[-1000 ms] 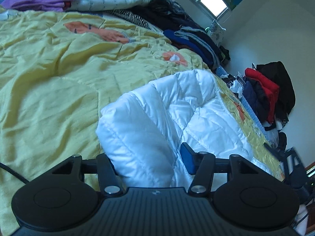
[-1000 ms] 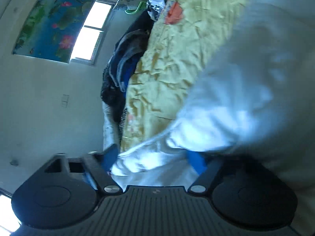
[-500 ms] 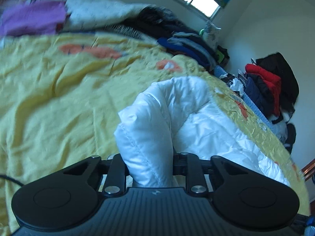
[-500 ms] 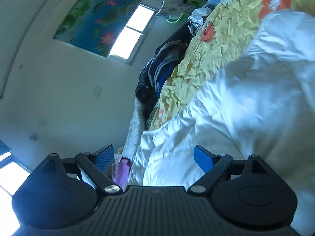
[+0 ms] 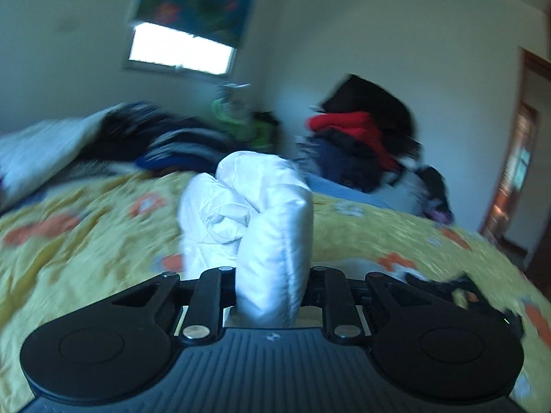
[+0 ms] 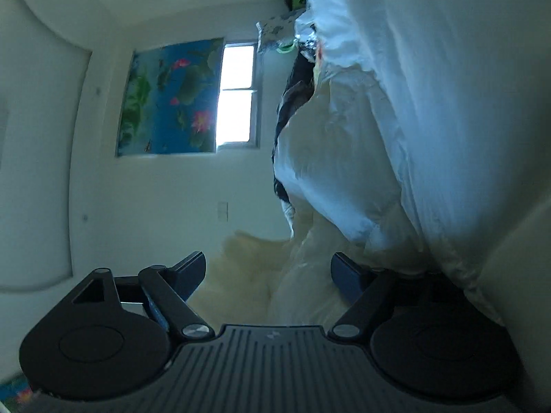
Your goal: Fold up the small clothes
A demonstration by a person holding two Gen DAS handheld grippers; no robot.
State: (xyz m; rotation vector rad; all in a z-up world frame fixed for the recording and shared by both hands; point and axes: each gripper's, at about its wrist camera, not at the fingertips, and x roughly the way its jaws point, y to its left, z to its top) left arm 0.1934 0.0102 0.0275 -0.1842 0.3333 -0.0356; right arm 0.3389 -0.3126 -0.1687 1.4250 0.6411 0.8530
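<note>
A white puffy jacket stands bunched up above the yellow flowered bedspread in the left wrist view. My left gripper is shut on a thick fold of it, and the fold rises straight up between the fingers. In the right wrist view the same white jacket fills the right side, hanging close to the camera. My right gripper is wide and its jaws are closing. Loose white fabric lies between the blue pads, which do not press on it.
Dark clothes are heaped along the far side of the bed. A red and black pile stands at the back right. A window is in the far wall and a doorway at the right.
My left gripper has shut on a fold of the white jacket and lifted it off the bed while rolling. My right gripper has let go of the fabric, opened wide and shifted along it.
</note>
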